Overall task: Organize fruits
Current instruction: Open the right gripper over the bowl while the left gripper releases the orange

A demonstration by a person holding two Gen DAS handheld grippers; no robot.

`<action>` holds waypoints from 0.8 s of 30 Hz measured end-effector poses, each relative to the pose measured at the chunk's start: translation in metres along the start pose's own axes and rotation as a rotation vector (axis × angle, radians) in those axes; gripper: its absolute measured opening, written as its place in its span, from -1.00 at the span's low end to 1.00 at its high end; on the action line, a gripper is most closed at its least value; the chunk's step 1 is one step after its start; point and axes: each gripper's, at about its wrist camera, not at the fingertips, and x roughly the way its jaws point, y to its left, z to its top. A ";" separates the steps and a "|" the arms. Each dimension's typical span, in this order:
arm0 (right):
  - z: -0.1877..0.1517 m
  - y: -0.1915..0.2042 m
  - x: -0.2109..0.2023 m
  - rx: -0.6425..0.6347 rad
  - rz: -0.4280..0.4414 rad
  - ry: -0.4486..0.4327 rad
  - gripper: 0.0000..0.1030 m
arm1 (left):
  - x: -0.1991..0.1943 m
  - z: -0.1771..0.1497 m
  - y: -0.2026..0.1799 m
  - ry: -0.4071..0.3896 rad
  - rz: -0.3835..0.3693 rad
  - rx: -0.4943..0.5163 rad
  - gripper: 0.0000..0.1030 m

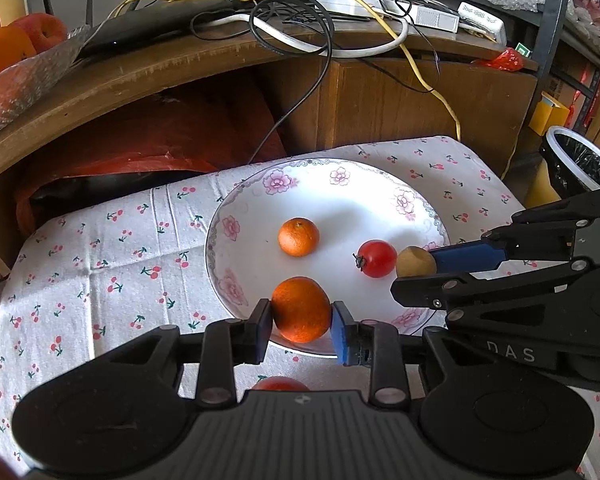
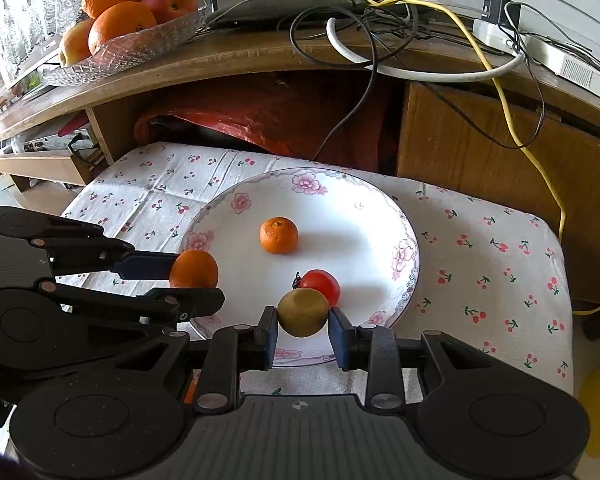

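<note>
A white flowered plate [image 1: 220,216] [image 2: 404,236] sits on the cherry-print cloth. On it lie a small mandarin [image 1: 299,237] [image 2: 279,235] and a red tomato [image 1: 376,259] [image 2: 320,285]. My left gripper [image 1: 302,322] [image 2: 196,280] is shut on a larger orange [image 1: 300,310] [image 2: 194,269] over the plate's near left rim. My right gripper [image 2: 302,330] [image 1: 416,270] is shut on a brownish-green round fruit [image 2: 302,312] [image 1: 416,261] just in front of the tomato. Another red fruit [image 1: 278,383] lies on the cloth, mostly hidden under the left gripper.
A wooden desk [image 2: 260,60] rises behind the cloth-covered table, with a glass bowl [image 2: 148,46] of oranges and apples, a router and tangled cables [image 1: 300,20]. A red bag [image 1: 160,140] fills the space under it. A lined bin [image 1: 580,164] stands at the right.
</note>
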 end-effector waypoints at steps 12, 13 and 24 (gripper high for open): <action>0.000 -0.002 0.000 0.005 -0.008 -0.008 -0.45 | 0.000 0.000 0.001 -0.003 0.006 0.000 -0.24; 0.000 -0.002 0.000 0.005 -0.010 -0.009 -0.43 | 0.000 0.000 0.001 -0.003 0.006 0.000 -0.23; -0.003 0.001 -0.011 -0.007 0.002 -0.019 -0.42 | -0.011 -0.001 0.002 -0.019 0.001 0.011 -0.16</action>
